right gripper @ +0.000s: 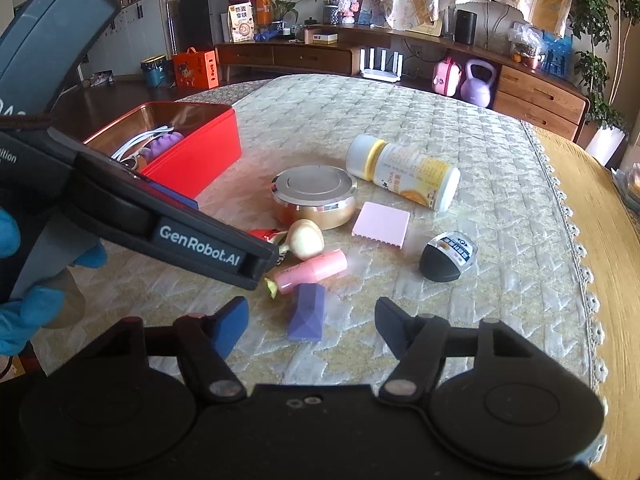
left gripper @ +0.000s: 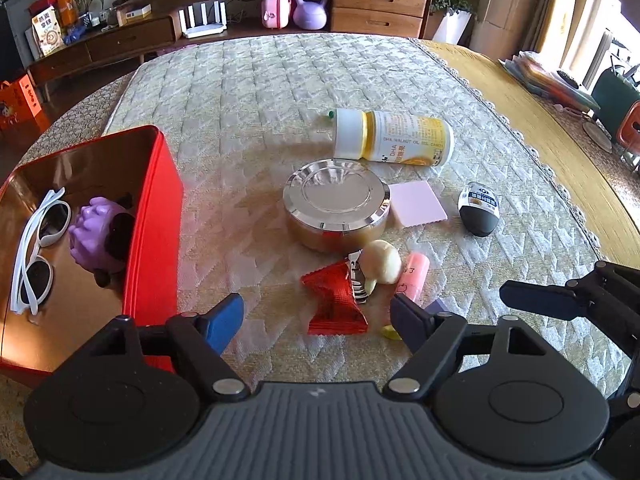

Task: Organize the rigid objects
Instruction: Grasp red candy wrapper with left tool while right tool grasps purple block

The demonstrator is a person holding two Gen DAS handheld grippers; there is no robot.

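My left gripper (left gripper: 316,316) is open, low over the quilted cloth, with a red foil packet (left gripper: 336,304) lying between its fingers, untouched. My right gripper (right gripper: 310,318) is also open, straddling a purple faceted block (right gripper: 306,314) with gaps on both sides. Just beyond lie a pink tube (right gripper: 312,270), a pale bulb (right gripper: 306,238), a round metal tin (right gripper: 314,196), a pink square pad (right gripper: 382,224), a yellow-and-white bottle (right gripper: 404,172) on its side and a black-and-white case (right gripper: 448,258). The red box (left gripper: 152,216) at the left holds white sunglasses (left gripper: 36,248) and a purple toy (left gripper: 96,236).
A blue-gloved hand (right gripper: 24,312) carries the left gripper body, which hides part of the packet in the right wrist view. The lace-edged cloth (left gripper: 280,92) ends at bare wooden tabletop (left gripper: 520,92) on the right. A sideboard (left gripper: 380,8) stands behind the table.
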